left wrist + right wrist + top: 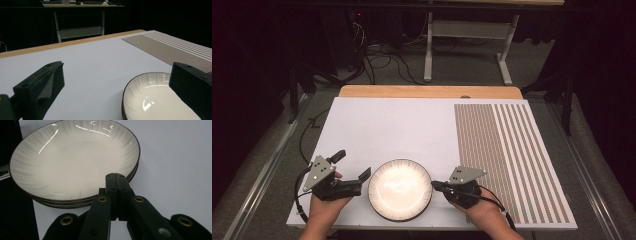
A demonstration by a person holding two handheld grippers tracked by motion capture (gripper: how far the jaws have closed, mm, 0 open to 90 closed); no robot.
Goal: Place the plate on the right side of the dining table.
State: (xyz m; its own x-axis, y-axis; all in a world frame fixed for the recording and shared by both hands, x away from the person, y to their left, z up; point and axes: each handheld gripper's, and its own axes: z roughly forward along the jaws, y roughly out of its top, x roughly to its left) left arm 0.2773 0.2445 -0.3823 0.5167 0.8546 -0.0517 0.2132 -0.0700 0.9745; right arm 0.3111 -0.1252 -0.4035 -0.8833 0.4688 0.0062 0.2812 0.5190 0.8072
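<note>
A stack of round cream ceramic plates with thin dark rims (400, 189) lies on the white board table (387, 125) close to its near edge, about midway along it. The right gripper (434, 185) meets the stack's right rim; in the right gripper view its jaws are pressed flat together with no gap, tips (115, 178) lying over the top plate's rim (75, 167), and whether they pinch the rim cannot be told. The left gripper (354, 167) stands wide open at the stack's left side, one finger (192, 85) above the rim (155, 100), the other (42, 85) well clear over bare table.
</note>
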